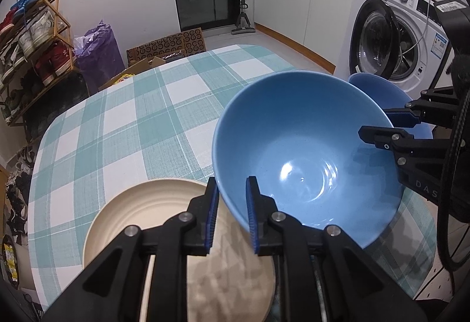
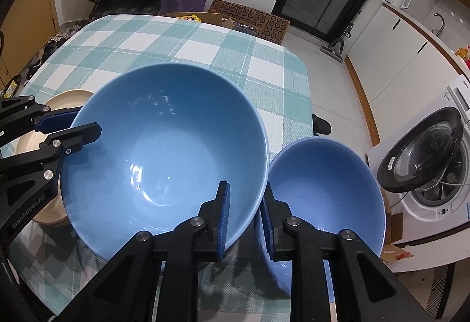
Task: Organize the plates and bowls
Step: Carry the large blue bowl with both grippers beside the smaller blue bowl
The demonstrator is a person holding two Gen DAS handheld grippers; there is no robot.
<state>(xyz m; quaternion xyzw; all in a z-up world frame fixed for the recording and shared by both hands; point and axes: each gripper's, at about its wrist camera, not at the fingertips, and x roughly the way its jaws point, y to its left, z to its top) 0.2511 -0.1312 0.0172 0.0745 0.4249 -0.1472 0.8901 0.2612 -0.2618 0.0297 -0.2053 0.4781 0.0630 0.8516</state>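
A large light-blue bowl is held above the checked table, gripped on opposite sides of its rim. My left gripper is shut on its near rim, one finger inside and one outside. My right gripper is shut on the other rim of the same large bowl and shows in the left wrist view. A smaller blue bowl sits just right of the large one, near the table's right edge. A cream ridged plate lies on the table below my left gripper.
The table with a teal and white checked cloth stretches away. A washing machine with its door open stands right of the table. A shoe rack, a purple bag and cardboard boxes stand beyond the far edge.
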